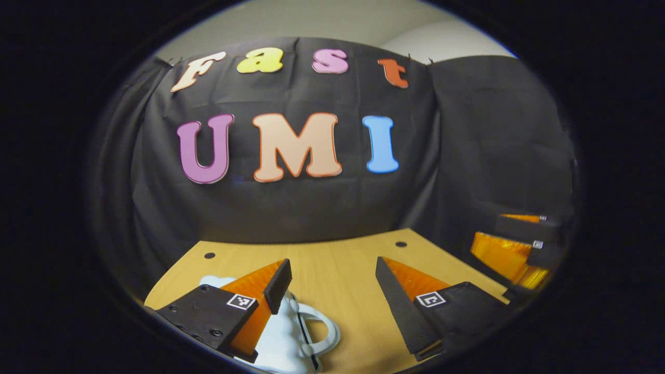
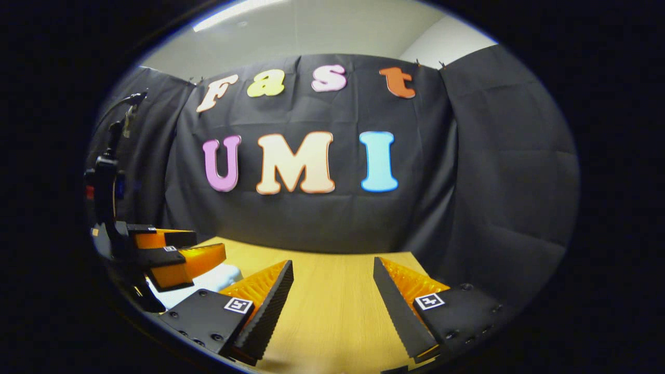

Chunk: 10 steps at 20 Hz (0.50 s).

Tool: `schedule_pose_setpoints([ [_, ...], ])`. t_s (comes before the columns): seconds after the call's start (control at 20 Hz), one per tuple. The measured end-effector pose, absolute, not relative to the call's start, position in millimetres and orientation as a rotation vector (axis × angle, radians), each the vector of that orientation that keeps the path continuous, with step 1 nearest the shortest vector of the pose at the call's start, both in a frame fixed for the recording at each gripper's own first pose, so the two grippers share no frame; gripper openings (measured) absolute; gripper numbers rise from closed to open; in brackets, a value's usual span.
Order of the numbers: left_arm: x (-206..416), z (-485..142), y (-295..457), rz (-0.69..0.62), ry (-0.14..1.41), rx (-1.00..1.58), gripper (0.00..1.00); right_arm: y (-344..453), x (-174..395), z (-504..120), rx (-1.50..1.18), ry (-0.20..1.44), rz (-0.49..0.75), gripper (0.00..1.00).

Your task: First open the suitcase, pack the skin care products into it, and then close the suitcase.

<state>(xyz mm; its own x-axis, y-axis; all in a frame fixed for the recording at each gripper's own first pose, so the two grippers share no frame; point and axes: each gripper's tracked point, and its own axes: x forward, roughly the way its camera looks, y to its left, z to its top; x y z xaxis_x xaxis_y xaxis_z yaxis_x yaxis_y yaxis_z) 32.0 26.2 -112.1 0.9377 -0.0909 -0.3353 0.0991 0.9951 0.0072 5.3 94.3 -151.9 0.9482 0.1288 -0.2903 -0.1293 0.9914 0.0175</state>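
The table [image 1: 332, 270] runs from the near edge to the cloth wall [image 1: 311, 208] at the far side, and a second stretch of wall [image 1: 499, 156] closes it on the right. In the left gripper view the suitcase [image 1: 291, 337] lies on the table at near left, under and just behind the left gripper [image 1: 332, 278], its handle [image 1: 324, 324] toward the middle of the table. The right gripper [image 1: 511, 249] hangs off the table's right edge. In the right gripper view the suitcase [image 2: 208, 283] lies at left on the table [image 2: 332, 311], with the left gripper [image 2: 179, 252] above it, left of the right gripper [image 2: 332, 280].
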Motion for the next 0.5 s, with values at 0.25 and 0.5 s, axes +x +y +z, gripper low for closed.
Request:
schedule_pose_setpoints([
  [0.25, 35, -62, 38, -0.086, 0.21, 0.034, 0.94, 102, 21, -90, 0.018, 0.133, 0.168, 0.96],
  [0.5, 37, -44, 25, -0.103, 0.163, 0.044, 0.93, 93, 22, -69, 0.024, 0.078, 0.173, 0.96],
])
